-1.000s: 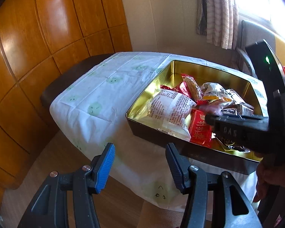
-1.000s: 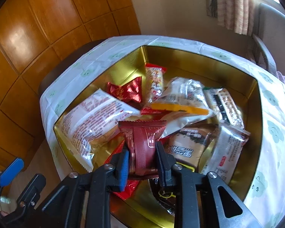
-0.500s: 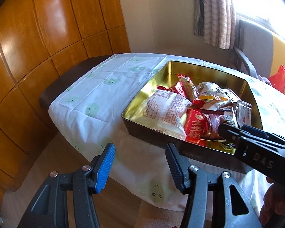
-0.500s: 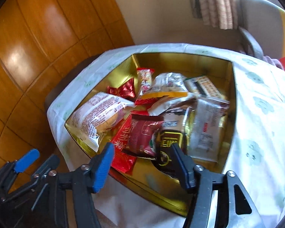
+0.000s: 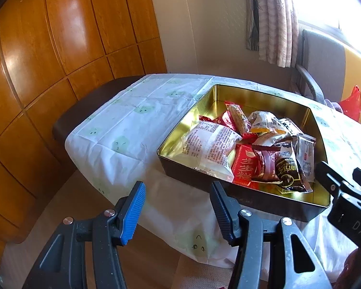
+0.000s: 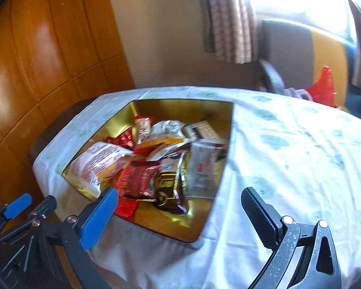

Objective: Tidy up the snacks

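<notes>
the gold-lined rectangular metal tin [image 5: 199, 120] sits on a table under a white cloth printed with pale green faces [image 5: 142, 118], near its front edge. inside it lie the wrapped snacks: a large clear-and-white bread packet [image 5: 210, 148] at the front left, a dark red glossy pouch [image 5: 264, 166] beside a dark brown packet with gold print [image 5: 288, 171], and more behind. the left gripper [image 5: 177, 210] hangs empty, fingers apart, short of the tin. the right gripper [image 6: 179, 218] is spread wide and empty, above the tin's near corner.
</notes>
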The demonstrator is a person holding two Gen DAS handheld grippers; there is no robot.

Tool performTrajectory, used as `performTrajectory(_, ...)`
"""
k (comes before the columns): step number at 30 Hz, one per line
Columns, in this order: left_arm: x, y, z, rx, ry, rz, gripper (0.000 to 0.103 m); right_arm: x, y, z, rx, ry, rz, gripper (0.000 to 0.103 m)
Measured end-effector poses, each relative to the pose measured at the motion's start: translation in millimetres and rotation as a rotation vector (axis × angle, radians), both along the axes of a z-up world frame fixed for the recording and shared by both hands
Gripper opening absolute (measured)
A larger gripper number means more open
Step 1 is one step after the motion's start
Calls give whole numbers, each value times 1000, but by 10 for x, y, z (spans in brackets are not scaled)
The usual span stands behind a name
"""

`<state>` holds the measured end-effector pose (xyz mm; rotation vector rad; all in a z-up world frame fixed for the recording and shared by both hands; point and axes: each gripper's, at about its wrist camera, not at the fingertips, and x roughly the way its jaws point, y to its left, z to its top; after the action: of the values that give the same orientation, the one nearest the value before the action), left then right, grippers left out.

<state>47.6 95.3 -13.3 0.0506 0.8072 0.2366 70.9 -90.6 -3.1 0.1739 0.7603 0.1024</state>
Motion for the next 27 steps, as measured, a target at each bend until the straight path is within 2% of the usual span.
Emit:
performTrajectory(7,-15,60,41,-54,-10,-1,56,-98,11,93,0,-24,4,103)
performTrajectory(15,-28,42,52,-55,-16,-8,56,-118,118,88,-56,-35,5,103)
performTrajectory(27,-58,11,90,-51,-27,-27,56,-65,81,44,-47,-14,1,103)
